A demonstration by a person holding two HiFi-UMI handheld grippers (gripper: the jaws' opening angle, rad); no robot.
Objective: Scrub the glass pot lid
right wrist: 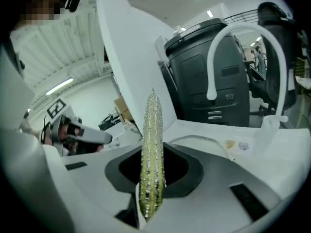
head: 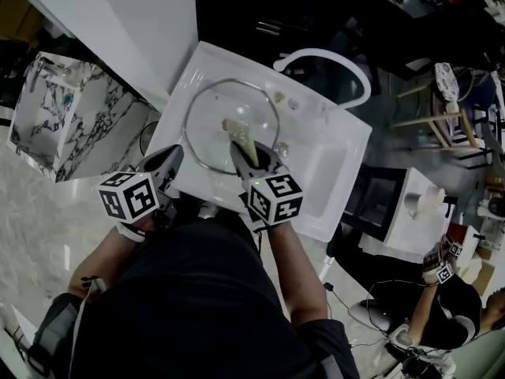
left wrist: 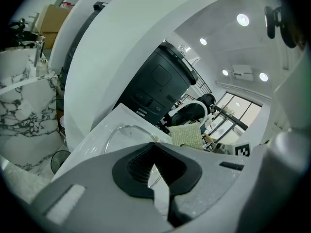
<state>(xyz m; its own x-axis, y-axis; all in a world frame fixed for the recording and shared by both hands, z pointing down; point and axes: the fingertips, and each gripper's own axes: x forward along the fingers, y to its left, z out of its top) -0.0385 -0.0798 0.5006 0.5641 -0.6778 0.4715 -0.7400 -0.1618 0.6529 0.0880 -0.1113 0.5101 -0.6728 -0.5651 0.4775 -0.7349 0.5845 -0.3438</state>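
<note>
While the glass pot lid (head: pixel 211 109) lies flat in the sink (head: pixel 331 188), toward its left edge, the scrub step looks under way. Right hand-held gripper (head: pixel 251 158) is clamped on a yellow-green scouring pad (head: pixel 241 140), with the pad's tip over the glass near the lid's middle. Left hand-held gripper (head: pixel 175 155) sits at the lid's near-left rim, its 2 jaws closed to a thin slit, apparently nipping the rim. Next move, my read: stroke the pad across the glass out to the rim, with the left grip firm so the lid doesn't skate toward the faucet (head: pixel 323 54).

Lab-style mock kitchen: freestanding white sink (head: pixel 347 144), marbled counter (head: pixel 63 117), ceiling downlights (left wrist: pixel 243 19).
</note>
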